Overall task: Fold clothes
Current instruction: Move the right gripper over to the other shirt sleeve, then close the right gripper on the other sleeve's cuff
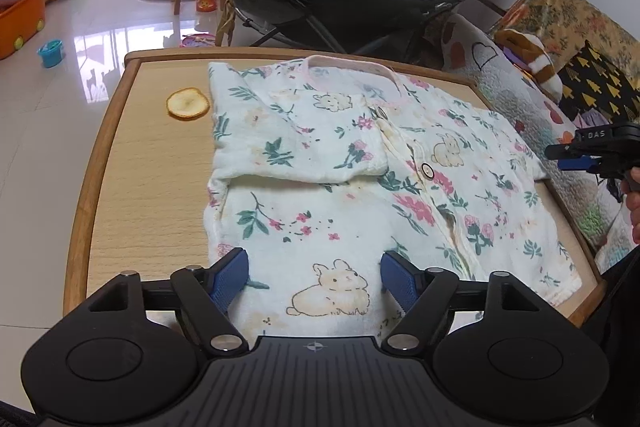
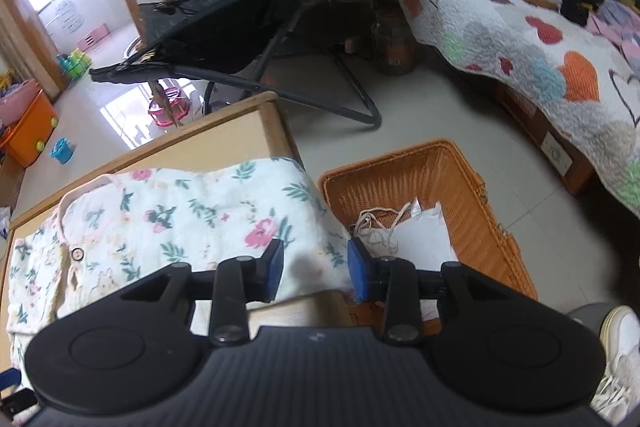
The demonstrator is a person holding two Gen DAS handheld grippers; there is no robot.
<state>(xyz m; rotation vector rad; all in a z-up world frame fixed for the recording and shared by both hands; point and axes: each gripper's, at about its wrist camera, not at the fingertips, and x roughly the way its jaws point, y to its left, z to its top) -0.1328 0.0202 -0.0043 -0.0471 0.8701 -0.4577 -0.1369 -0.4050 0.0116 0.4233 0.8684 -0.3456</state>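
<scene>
Now we hold our left gripper [image 1: 314, 277] low over the near hem of the white muslin baby top printed with flowers and rabbits [image 1: 360, 179], which lies spread on the light wooden table with a raised rim [image 1: 148, 187]. Its blue pads stand wide apart with the rabbit print between them, and nothing is pinched; we judge they are not pressing the cloth.

Our right gripper [image 2: 316, 269] hangs at the table's right edge, where the top's right sleeve end drapes towards the orange wicker basket [image 2: 480, 195] on the floor. Its pads are partly apart with the cloth edge showing between them. We cannot tell whether they touch it; no fold is visibly clamped.

The garment's long axis runs from the near edge of the table, at the hem, to the far edge, at the pink-trimmed collar. The left sleeve is already folded in across the chest, while the right sleeve still lies out flat towards the right edge. So the coming move, as we judge it, turns on that sleeve: it lies directly under the right gripper and well apart from the left one, and it has to travel leftwards across the button placket.

A round dried fruit slice [image 1: 187, 104] sits on the table just beyond the top's left side, clear of the fold.
</scene>
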